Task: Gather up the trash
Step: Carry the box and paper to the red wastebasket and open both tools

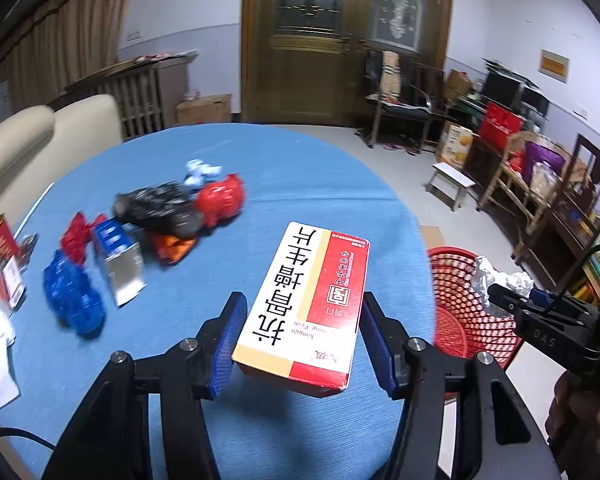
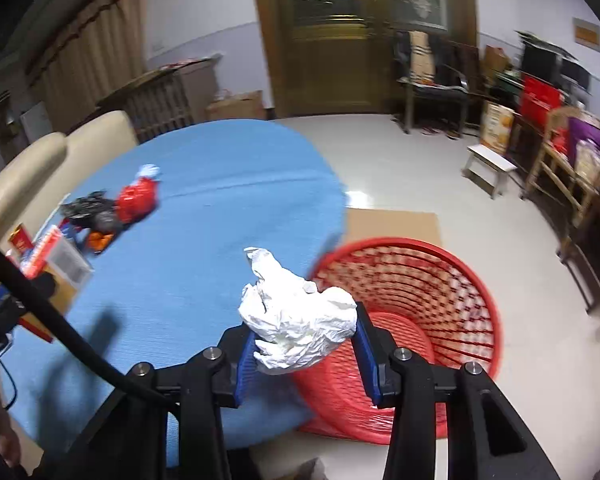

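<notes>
White crumpled paper in right fingers above red basket; left fingers around medicine box

Dim indoor light, motion blur, fisheye bending, dark vignetted corners

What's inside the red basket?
The red basket looks empty: only its mesh wall and bottom show. The white wad in the right gripper hides part of the near rim, so that bit stays unseen.
</notes>
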{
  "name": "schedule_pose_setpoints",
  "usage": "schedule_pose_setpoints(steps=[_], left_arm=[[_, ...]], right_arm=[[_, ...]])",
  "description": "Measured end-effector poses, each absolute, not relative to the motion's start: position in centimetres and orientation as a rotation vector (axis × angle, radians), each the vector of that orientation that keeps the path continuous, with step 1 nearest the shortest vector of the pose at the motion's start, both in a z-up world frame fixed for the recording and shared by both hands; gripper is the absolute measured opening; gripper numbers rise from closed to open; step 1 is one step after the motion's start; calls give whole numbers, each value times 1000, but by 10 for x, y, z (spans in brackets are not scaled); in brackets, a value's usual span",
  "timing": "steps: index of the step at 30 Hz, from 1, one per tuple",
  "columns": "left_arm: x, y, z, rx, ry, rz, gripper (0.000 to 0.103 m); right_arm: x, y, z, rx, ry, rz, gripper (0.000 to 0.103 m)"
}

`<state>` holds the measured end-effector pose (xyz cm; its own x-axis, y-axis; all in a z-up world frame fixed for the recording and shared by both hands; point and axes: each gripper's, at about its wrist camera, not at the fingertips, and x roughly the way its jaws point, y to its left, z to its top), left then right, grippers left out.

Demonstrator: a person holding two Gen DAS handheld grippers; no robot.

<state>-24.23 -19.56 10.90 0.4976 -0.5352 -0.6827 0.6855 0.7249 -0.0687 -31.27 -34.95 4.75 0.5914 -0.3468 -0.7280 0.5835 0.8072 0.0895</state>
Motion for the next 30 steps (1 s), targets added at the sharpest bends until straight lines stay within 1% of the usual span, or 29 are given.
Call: schedule_pose_setpoints(steps=[16, 22, 23, 25, 26, 27, 30], left_arm=[[-289, -295, 107, 335, 729, -975, 58], [-299, -313, 101, 368, 742, -1002, 58], [-298, -315, 100, 371, 745, -1003, 58], [-298, -319, 98, 378, 755, -1005, 58], [-298, -321, 97, 380, 759, -1008, 58], [-299, -323, 96, 383, 762, -1010, 58], [-300, -331, 94, 395, 766, -1019, 58]], right_arm=[[-355, -412, 24, 424, 794, -695, 46], [-361, -431, 10, 459, 815, -716, 48], [-361, -434, 7, 466, 823, -714, 52], [-361, -439, 1, 488, 838, -698, 67], [-362, -440, 0, 491, 832, -702, 79], [-364, -441, 0, 494, 823, -705, 82], [-372, -446, 5, 504, 787, -734, 82]])
